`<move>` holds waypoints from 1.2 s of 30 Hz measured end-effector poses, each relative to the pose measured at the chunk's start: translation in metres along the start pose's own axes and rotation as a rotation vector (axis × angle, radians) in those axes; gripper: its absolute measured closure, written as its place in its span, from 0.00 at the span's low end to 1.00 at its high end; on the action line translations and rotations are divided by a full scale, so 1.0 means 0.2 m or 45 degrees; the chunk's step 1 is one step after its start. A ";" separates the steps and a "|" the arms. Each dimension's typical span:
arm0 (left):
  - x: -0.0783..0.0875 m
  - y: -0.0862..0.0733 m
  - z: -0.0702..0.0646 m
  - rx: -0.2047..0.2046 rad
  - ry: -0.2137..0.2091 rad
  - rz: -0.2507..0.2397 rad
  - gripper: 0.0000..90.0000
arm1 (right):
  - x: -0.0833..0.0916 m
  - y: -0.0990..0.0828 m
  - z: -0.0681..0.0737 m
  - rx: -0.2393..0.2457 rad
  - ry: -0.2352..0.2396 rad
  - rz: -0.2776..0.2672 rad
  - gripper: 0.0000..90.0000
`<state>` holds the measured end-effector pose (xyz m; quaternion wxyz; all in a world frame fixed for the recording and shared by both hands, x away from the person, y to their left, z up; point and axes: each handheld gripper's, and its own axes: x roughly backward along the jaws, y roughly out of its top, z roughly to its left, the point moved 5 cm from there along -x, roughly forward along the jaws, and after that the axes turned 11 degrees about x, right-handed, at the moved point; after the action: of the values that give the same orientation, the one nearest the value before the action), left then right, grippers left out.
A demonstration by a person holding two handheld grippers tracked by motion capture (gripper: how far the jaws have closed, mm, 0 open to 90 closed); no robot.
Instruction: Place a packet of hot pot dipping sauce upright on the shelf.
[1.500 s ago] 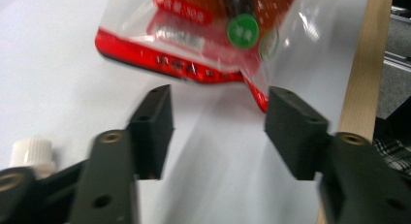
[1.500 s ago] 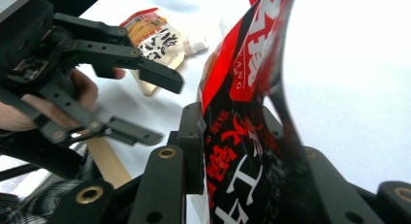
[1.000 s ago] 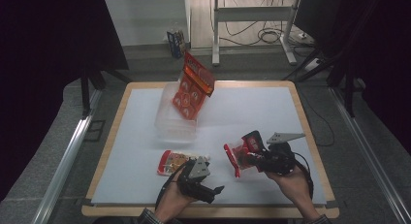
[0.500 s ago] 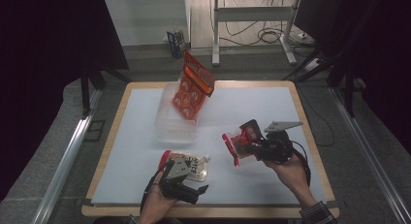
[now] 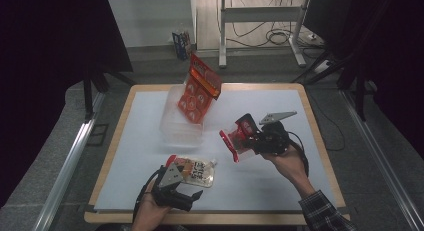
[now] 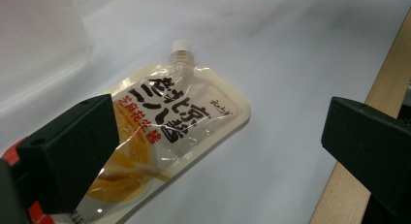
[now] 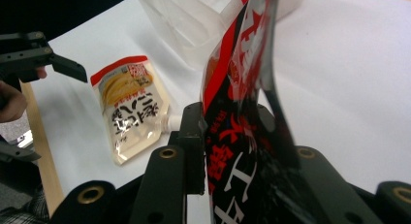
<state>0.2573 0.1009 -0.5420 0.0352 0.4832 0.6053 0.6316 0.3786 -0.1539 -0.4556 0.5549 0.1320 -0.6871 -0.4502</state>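
Observation:
A pale sauce pouch (image 5: 197, 171) with a white spout lies flat on the white mat (image 5: 140, 141) near the front edge. My left gripper (image 5: 184, 185) is just behind its red end, open. Its jaws have just been opening, and in the left gripper view the pouch (image 6: 179, 117) lies ahead of the left gripper (image 6: 218, 151), its near end under one jaw and unpressed. My right gripper (image 5: 242, 138) hangs above the mat at the right, shut on a red-and-black packet (image 5: 234, 140). The right gripper view shows this packet (image 7: 242, 112) upright between the right gripper's (image 7: 232, 122) jaws.
A clear plastic container (image 5: 177, 123) stands at the mat's middle back, with a red snack packet (image 5: 200, 88) leaning out of it. The wooden table rim (image 6: 383, 88) runs close to my left gripper. The mat right of the pouch is bare.
My left gripper slid left along the front edge and off the pouch, which stays on the mat. My right gripper carried the red-and-black packet up and toward the container.

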 end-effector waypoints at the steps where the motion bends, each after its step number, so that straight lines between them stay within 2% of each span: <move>1: 0.00 0.00 0.00 0.003 -0.006 -0.004 0.00 | -0.01 0.01 -0.01 0.006 0.007 0.001 0.77; 3: 0.01 0.00 0.01 0.032 -0.031 -0.015 0.00 | -0.03 0.04 -0.01 0.007 0.013 0.005 0.77; 6: 0.01 0.00 0.03 0.051 -0.028 -0.022 0.00 | -0.05 0.07 -0.02 0.015 0.026 0.014 0.77; 15: 0.03 -0.01 0.05 0.054 -0.019 -0.022 0.00 | -0.14 0.14 -0.06 0.051 0.047 0.048 0.77; 22: 0.02 -0.01 0.04 0.053 -0.033 -0.021 0.00 | -0.22 0.20 -0.08 0.083 0.053 0.090 0.78; 26: 0.02 -0.01 0.04 0.044 -0.016 -0.013 0.00 | -0.26 0.23 -0.09 0.103 0.066 0.111 0.78; 36: 0.05 -0.01 0.08 0.077 0.019 -0.037 0.00 | -0.37 0.28 -0.10 0.155 0.082 0.189 0.78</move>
<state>0.2619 0.1195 -0.5414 0.0254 0.4705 0.6314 0.6160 0.4401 -0.0827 -0.4606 0.5994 0.1288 -0.7028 -0.3608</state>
